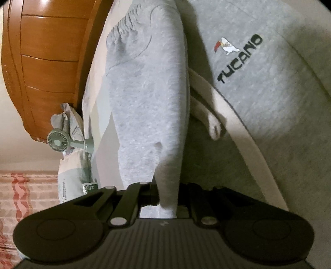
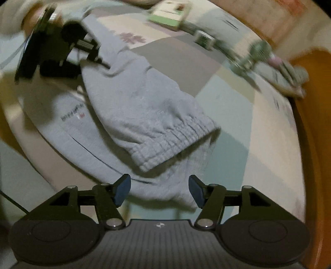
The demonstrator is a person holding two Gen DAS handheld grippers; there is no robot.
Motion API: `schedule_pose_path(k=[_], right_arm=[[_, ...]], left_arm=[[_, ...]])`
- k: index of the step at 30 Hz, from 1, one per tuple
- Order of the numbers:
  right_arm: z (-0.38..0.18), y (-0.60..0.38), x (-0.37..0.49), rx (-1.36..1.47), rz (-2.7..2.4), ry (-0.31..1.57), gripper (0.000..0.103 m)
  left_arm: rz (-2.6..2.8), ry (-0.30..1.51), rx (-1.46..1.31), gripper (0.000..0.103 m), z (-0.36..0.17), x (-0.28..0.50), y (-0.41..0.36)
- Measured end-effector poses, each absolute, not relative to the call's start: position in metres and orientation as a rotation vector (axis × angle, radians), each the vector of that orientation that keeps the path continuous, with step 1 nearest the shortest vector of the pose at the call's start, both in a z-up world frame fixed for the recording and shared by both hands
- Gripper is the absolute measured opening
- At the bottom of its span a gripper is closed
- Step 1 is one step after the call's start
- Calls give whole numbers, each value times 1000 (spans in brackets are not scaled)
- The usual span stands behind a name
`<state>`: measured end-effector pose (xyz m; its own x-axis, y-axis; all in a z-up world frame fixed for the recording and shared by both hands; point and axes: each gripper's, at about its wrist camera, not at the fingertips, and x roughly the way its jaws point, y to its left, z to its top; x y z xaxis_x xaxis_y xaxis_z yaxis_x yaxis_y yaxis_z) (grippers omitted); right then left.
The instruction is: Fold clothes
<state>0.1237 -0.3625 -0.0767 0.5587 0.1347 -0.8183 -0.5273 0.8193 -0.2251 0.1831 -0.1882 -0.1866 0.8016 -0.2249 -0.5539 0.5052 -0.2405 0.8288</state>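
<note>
Grey sweatpants (image 1: pixel 144 93) lie on the bed, one part folded over the other. A TUCANO logo (image 1: pixel 238 60) and a white drawstring (image 1: pixel 215 124) show on the lower layer. My left gripper (image 1: pixel 167 194) is shut on a raised fold of the grey fabric. In the right wrist view this left gripper (image 2: pixel 99 60) pinches the far end of the upper layer. The gathered elastic waistband (image 2: pixel 180 136) lies just ahead of my right gripper (image 2: pixel 159 190). Its blue pads (image 2: pixel 122 190) stand wide apart above the cloth's near edge without pressing on it.
The bed sheet (image 2: pixel 223 93) has pale green, grey and cream patches. A wooden headboard (image 1: pixel 41 62) borders the bed. A small green fan (image 1: pixel 58 142) and pillows (image 1: pixel 70 182) lie beside it. A green box (image 2: pixel 169 14) rests at the far side of the sheet.
</note>
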Motion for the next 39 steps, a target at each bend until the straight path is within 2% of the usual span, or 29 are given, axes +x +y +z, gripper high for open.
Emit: schedule_pose_path(k=[5,10,16,20,24,29,34,39], right_arm=[[-66,-369,116,-52,339,917,74],[-89,-374,112,432,297,860,75],[-142,-388,115,908,175,810,76],[-158,-386,120,1044,124,733,76],[-174,-373,136,1080,68,763,76],[-167,-362,147,1046,56,669,78],[-183,-376,147,1115,-1,589,78],[-173,-371,160,1060,31,574,78]], left_arm=[[-681,148,1665,22,-187,182,-186],[-657,75,1627,49,-184,179,-180],[-660,31,1611,54,-182,179,-173],[-655,30,1568,58,-180,182,-171],[-668,32,1538,57,-179,183,-174],[-688,42,1502,57,-177,183,-172],[-699,44,1482,57,-175,179,-167],[-709,51,1467,57,-174,181,-167]])
